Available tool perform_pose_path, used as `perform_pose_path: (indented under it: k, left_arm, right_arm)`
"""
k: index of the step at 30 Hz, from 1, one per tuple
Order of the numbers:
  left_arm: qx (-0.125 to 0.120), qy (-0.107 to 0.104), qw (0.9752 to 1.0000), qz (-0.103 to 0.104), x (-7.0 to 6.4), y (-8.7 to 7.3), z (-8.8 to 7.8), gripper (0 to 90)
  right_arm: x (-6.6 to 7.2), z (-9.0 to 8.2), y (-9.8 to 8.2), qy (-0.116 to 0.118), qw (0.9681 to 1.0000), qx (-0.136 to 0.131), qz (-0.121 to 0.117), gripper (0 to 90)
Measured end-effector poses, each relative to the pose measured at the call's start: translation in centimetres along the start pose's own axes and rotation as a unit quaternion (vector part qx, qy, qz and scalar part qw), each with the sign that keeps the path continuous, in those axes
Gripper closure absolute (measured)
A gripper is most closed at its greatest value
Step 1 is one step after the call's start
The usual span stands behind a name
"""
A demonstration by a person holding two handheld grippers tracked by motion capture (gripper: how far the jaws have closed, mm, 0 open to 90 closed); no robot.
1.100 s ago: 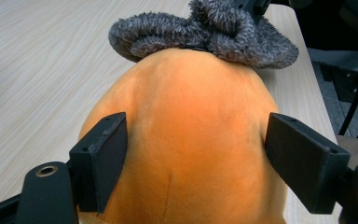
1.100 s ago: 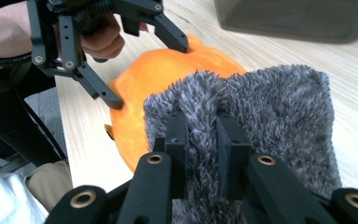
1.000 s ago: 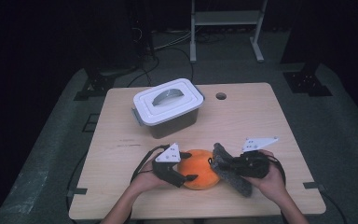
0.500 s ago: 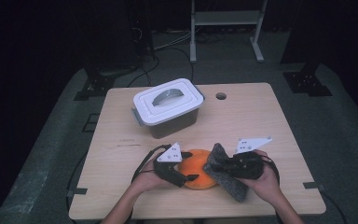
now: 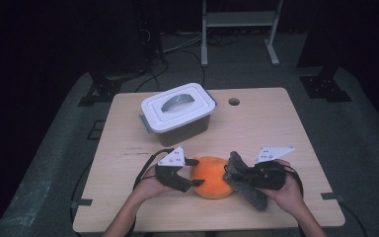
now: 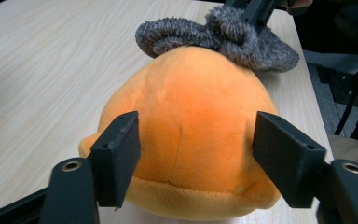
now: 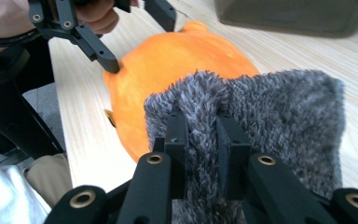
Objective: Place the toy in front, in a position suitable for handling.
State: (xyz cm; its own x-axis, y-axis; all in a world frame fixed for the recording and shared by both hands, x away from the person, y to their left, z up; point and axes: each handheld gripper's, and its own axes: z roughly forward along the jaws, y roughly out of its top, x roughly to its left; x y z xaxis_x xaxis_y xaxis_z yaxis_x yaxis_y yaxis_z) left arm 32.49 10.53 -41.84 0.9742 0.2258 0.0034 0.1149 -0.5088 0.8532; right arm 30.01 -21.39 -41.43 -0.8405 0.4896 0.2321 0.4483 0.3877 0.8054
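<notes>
An orange plush toy (image 5: 213, 176) lies on the wooden table (image 5: 266, 128) near its front edge. My left gripper (image 5: 195, 173) reaches it from the left. Its jaws have just been closing, and the pads (image 6: 121, 154) now touch the toy (image 6: 191, 126) on both sides. My right gripper (image 7: 200, 121) is shut on a grey fuzzy cloth (image 7: 270, 126), a fold pinched between its pads. In the high view the cloth (image 5: 246, 185) hangs from that gripper (image 5: 249, 173) against the toy's right side. The cloth (image 6: 223, 32) rests over the far end of the toy.
A grey bin with a white lid (image 5: 177, 109) stands at the table's back left. A round cable hole (image 5: 234, 101) is behind it to the right. A metal stand (image 5: 239, 24) is on the floor beyond the table. The person's hands hold both grippers near the front edge.
The right gripper has carried the grey cloth left, up against the orange toy. The left gripper's jaws have narrowed onto the toy; that hand has stayed in place.
</notes>
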Motion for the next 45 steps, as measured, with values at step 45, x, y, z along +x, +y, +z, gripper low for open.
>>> perform_pose_path:
  k: [45]
  left_arm:
    - [-0.024,0.047,0.9973,-0.052,0.0,0.3,1.6,35.7]
  right_arm:
    - [2.7,1.1,0.6,0.001,0.9959,0.032,-0.085,75.6]
